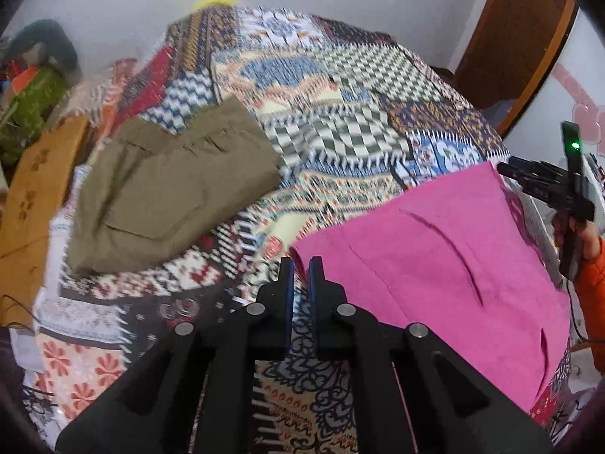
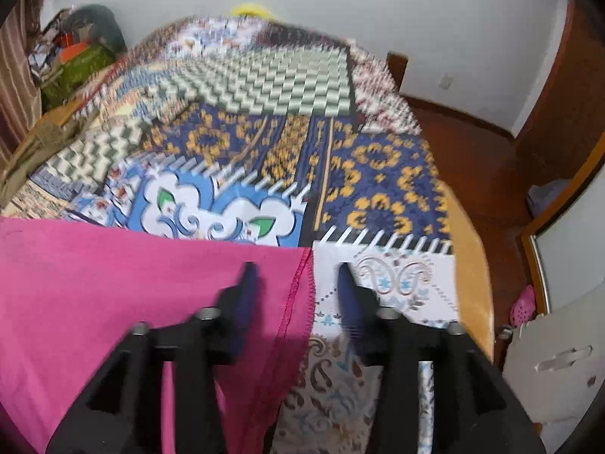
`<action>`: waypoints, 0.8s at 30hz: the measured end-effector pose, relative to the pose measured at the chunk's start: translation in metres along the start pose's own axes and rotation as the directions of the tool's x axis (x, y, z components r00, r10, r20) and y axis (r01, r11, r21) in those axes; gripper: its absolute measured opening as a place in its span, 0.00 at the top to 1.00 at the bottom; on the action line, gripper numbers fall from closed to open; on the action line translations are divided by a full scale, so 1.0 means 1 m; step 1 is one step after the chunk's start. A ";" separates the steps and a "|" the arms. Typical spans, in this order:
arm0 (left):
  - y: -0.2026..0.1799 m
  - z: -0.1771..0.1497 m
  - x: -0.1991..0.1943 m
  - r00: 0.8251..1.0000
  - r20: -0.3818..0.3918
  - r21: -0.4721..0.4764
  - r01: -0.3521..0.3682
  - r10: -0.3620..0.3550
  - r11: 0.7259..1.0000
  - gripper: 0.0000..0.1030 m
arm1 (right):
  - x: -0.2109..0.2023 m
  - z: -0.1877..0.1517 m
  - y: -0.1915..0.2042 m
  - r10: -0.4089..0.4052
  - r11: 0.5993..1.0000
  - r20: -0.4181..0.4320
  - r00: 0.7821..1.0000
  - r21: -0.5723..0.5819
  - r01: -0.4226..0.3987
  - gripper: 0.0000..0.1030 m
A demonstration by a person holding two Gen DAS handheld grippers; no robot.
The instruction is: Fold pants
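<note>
Pink pants [image 1: 435, 257] lie flat on a patterned bedspread [image 1: 321, 121], at the right of the left wrist view and the lower left of the right wrist view [image 2: 113, 295]. My left gripper [image 1: 300, 265] is nearly shut at the pants' left corner; whether it pinches cloth is unclear. My right gripper [image 2: 297, 276] is open, its fingers straddling the pants' stitched right edge [image 2: 302, 283]. It also shows at the far right of the left wrist view [image 1: 544, 185].
Folded olive-green pants [image 1: 170, 185] lie on the bed to the left. Cardboard [image 1: 34, 204] and a clutter pile [image 1: 34, 87] sit at the far left. A wooden floor [image 2: 472, 159], white chair [image 2: 559, 363] and door [image 1: 522, 30] are on the right.
</note>
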State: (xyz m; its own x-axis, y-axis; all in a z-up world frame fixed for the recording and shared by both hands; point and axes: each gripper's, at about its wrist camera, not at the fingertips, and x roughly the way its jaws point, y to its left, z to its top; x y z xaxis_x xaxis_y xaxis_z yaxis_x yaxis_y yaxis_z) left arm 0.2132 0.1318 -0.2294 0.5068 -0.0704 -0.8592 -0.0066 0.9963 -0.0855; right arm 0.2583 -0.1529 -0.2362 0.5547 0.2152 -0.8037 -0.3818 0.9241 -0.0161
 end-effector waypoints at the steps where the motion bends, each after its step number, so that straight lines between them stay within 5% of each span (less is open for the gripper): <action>1: 0.000 0.003 -0.006 1.000 0.015 -0.001 -0.011 0.011 1.000 0.95 | -0.006 0.001 0.000 0.004 1.000 0.009 1.000 0.002 -0.004 0.56; 7: -0.014 0.022 -0.016 0.996 0.068 -0.005 0.064 -0.063 0.998 0.91 | -0.033 0.012 0.017 0.139 0.990 0.049 0.989 0.010 -0.140 0.54; 14: -0.048 0.011 0.034 0.991 -0.079 0.046 0.111 -0.107 0.993 0.89 | -0.003 0.002 0.065 0.268 0.962 -0.078 0.960 -0.039 -0.271 0.51; 17: -0.042 0.003 0.038 0.990 -0.072 0.038 0.122 -0.119 0.992 0.86 | 0.009 -0.015 0.067 0.281 0.956 -0.149 0.948 -0.039 -0.290 0.51; 20: -0.027 -0.002 0.033 0.994 -0.062 0.009 0.093 -0.093 0.996 0.67 | 0.002 -0.025 0.055 0.295 0.954 -0.135 0.946 -0.015 -0.300 0.50; 24: -0.011 -0.009 0.027 0.994 -0.061 -0.025 0.091 -0.093 0.995 0.67 | -0.002 -0.038 0.032 0.255 0.967 -0.160 0.954 0.020 -0.255 0.49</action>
State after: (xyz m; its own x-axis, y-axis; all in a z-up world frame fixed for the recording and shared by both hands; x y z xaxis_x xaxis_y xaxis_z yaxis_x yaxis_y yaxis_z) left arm 0.2187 0.1182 -0.2561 0.4515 -0.1654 -0.8768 0.0180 0.9842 -0.1764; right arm 0.2170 -0.1356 -0.2579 0.3134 0.3899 -0.8659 -0.4957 0.8449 0.2011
